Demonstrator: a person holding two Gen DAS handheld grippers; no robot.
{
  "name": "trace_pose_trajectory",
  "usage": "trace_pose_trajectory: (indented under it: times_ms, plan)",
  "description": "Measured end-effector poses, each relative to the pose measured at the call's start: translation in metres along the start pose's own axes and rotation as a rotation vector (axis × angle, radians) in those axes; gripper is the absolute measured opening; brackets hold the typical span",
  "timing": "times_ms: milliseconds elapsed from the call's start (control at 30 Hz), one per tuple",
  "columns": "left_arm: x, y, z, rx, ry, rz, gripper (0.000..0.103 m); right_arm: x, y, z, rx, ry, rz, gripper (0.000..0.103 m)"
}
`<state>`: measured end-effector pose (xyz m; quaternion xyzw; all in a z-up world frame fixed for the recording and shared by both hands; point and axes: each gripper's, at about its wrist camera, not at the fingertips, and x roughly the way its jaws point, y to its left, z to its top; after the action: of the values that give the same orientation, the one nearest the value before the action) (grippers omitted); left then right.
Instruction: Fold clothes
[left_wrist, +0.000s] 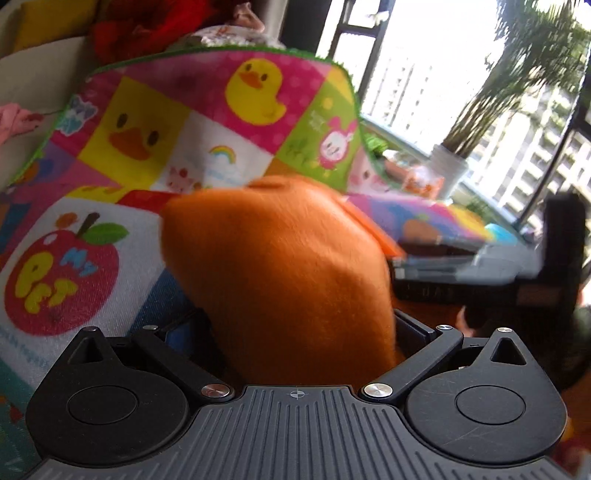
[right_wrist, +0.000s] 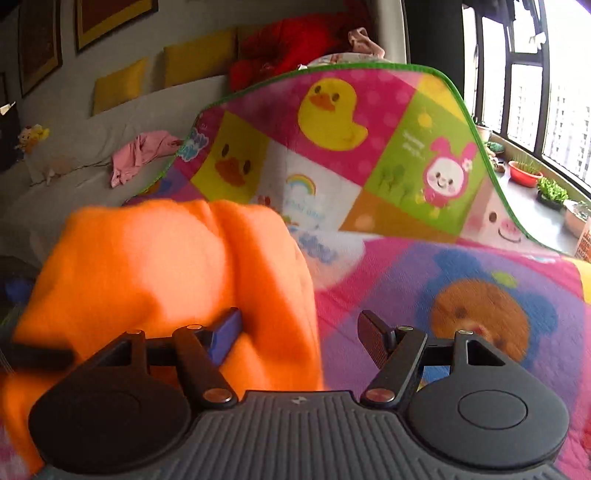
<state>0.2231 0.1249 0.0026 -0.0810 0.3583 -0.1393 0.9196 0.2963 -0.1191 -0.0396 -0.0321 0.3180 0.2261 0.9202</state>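
An orange fleece garment (left_wrist: 280, 266) fills the space between the fingers of my left gripper (left_wrist: 295, 328); the jaws stand wide and the cloth bulges up between them, hiding the pads. In the right wrist view the same orange garment (right_wrist: 166, 273) lies bunched at the left. My right gripper (right_wrist: 299, 336) is open: its left finger (right_wrist: 225, 334) presses against the orange cloth and its right finger (right_wrist: 373, 343) stands free over the colourful play mat (right_wrist: 443, 280). The right gripper's body (left_wrist: 517, 273) shows blurred at the right of the left wrist view.
The cartoon-printed mat (left_wrist: 177, 122) is propped up behind with a green edge. A grey sofa (right_wrist: 74, 166) carries a pink garment (right_wrist: 140, 155), yellow cushions and red cloth. Plants and pots (right_wrist: 524, 173) line the window sill at the right.
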Motion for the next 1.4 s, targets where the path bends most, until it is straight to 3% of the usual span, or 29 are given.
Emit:
trace_pose_trajectory:
  times_ms: [167,267,467,600,667,800,900,967,1033,1167,1267,1400]
  plan:
    - [-0.012,0.033,0.013,-0.125,-0.066,0.061,0.103,-0.023,-0.002,-0.025,-0.068,-0.035,-0.009,0.070]
    - [0.011,0.054,0.022,-0.173,-0.051,0.114,0.103,-0.027,0.002,-0.028,-0.091,-0.042,-0.023,0.070]
    - [0.073,0.037,0.054,0.012,-0.023,0.204,0.103,-0.033,0.016,-0.028,-0.101,-0.029,-0.025,0.070]
    - [0.092,0.039,0.070,0.045,0.004,0.222,0.103,-0.044,0.027,-0.024,-0.164,-0.048,-0.004,0.070]
    - [0.095,0.040,0.073,0.052,0.013,0.227,0.103,-0.058,0.026,-0.016,-0.164,-0.105,-0.014,0.075]
    - [0.092,0.041,0.070,0.041,0.004,0.220,0.103,-0.080,0.037,0.002,-0.193,-0.198,0.106,0.080]
    - [0.089,0.040,0.070,0.041,-0.004,0.215,0.103,-0.062,0.063,-0.007,-0.260,-0.122,0.181,0.081]
    - [0.084,0.039,0.069,0.046,-0.011,0.207,0.103,-0.042,0.071,-0.019,-0.215,-0.065,0.171,0.082]
    - [0.074,0.038,0.066,0.043,-0.020,0.201,0.103,-0.025,0.072,-0.029,-0.128,-0.022,0.169,0.089]
    - [0.039,0.039,0.054,-0.031,-0.041,0.178,0.103,-0.023,0.077,-0.029,-0.128,-0.039,0.144,0.092]
    - [0.006,0.044,0.036,-0.155,-0.047,0.099,0.103,-0.034,0.072,-0.024,-0.133,-0.049,0.140,0.091]
    - [-0.021,0.043,0.003,-0.261,-0.020,-0.008,0.103,-0.067,0.039,-0.012,-0.019,-0.139,0.142,0.091]
